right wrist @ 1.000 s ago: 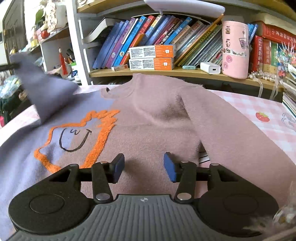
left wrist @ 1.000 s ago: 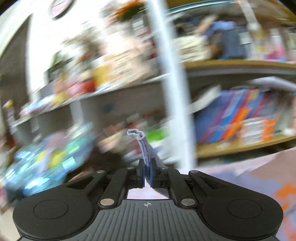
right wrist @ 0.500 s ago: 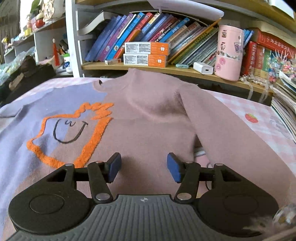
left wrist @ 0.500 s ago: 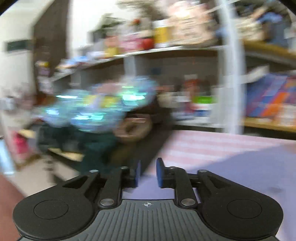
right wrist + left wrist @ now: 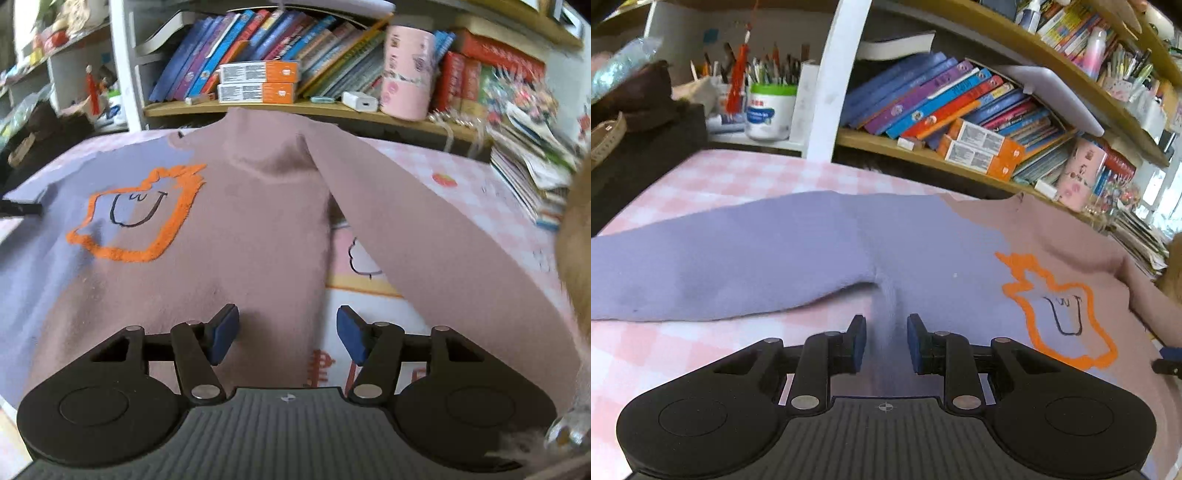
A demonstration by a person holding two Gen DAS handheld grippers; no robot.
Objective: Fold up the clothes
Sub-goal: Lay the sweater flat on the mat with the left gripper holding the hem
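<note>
A sweater (image 5: 258,206), lavender on one half and mauve on the other, lies face up on the pink checked tablecloth (image 5: 683,350). An orange-outlined figure (image 5: 136,218) is on its chest. Its lavender sleeve (image 5: 720,266) lies flat, stretched out to the left. My left gripper (image 5: 884,343) hovers low over the seam under that sleeve, open, with a ridge of fabric between the fingers but not pinched. My right gripper (image 5: 288,332) is over the mauve side edge of the body, beside the mauve sleeve (image 5: 424,236). Its jaws are closing and hold nothing.
A wooden bookshelf (image 5: 295,107) runs along the table's far edge with leaning books, two orange boxes (image 5: 258,83) and a pink cup (image 5: 406,74). A stack of books (image 5: 528,177) sits at the right. A white post (image 5: 831,92) and pen pots (image 5: 768,107) stand at the back left.
My left gripper let go of the lavender sleeve it held up and came down to the sweater; the sleeve now lies flat. My right gripper slid right to the sweater's side edge.
</note>
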